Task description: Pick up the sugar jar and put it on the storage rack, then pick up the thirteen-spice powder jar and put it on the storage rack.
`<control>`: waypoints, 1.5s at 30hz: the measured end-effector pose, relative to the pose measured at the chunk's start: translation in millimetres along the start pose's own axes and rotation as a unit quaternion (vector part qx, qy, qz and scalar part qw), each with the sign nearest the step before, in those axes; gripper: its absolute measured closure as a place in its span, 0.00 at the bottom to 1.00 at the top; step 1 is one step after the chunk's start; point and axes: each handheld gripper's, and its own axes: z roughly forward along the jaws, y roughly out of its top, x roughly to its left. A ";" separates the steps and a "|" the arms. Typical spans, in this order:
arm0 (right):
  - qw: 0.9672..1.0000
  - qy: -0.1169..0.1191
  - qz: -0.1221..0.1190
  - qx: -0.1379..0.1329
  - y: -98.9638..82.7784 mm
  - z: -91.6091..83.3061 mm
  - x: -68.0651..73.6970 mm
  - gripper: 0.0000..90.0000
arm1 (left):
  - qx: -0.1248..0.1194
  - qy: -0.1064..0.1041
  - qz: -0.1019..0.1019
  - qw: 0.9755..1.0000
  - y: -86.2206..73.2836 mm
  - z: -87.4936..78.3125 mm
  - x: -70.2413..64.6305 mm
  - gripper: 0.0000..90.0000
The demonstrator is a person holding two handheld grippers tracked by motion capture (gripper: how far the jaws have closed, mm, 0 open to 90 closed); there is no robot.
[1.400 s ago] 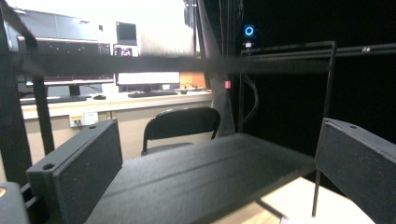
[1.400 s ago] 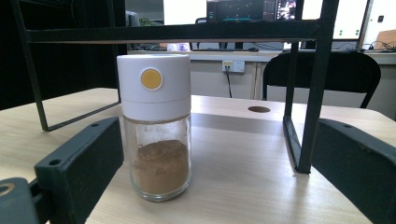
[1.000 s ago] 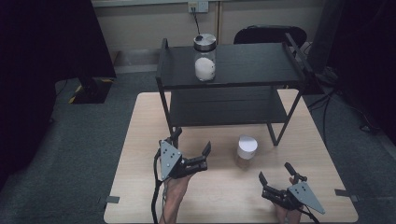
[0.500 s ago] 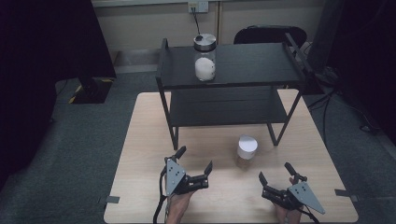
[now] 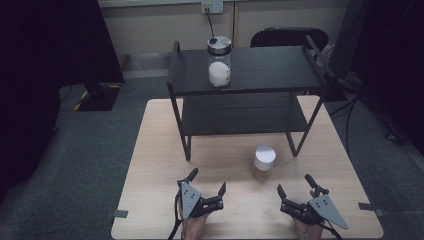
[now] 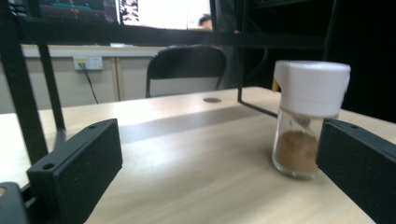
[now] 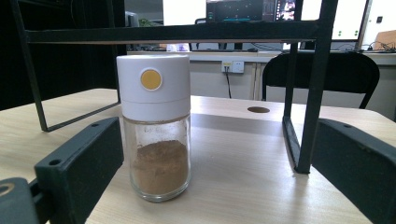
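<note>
The left gripper [image 5: 209,196] rested low on the wooden table [image 5: 150,170] at about seven o'clock of the high view, its jaws spread wide and holding nothing. In the left gripper view the spice jar [image 6: 306,119] stood toward three o'clock, just inside the right-hand jaw and off the centre line, so a reach from that side would, in my judgement, have needed a turn of the hand first. The spice jar [image 5: 263,163] itself stood upright on the table at roughly five o'clock from the middle of the high view, just in front of the black two-tier rack [image 5: 245,85] and close to its front right leg, its white cap on and brown powder filling the lower part of the glass. Up on the rack's top shelf at twelve o'clock stood a glass jar with a metal lid [image 5: 219,61], holding something white. The right gripper [image 5: 296,189] lay at five o'clock, jaws likewise wide and empty, and in its own view the spice jar [image 7: 154,126] sat near the left jaw. Done well, the grasp would probably have centred the jar between the jaws, closed on the glass body below the cap, and kept clear of the rack leg [image 7: 310,88].
</note>
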 end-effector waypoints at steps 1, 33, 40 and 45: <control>1.000 0.000 0.000 0.000 0.0 0.0 0.0 0.01 | -0.001 0.002 0.001 1.000 -1.8 -0.6 -1.7 0.00; 1.000 -0.001 0.000 0.002 0.4 0.1 0.2 0.01 | -0.015 0.021 0.012 1.000 -15.7 -1.2 -7.9 0.00; 1.000 0.000 0.001 0.001 0.3 0.0 0.0 0.01 | -0.016 0.021 0.012 1.000 -15.8 -1.3 -7.9 0.00; 1.000 -0.010 0.001 -0.009 -2.8 -1.3 3.1 0.01 | -0.016 0.020 0.012 1.000 -15.9 -1.1 -7.8 0.00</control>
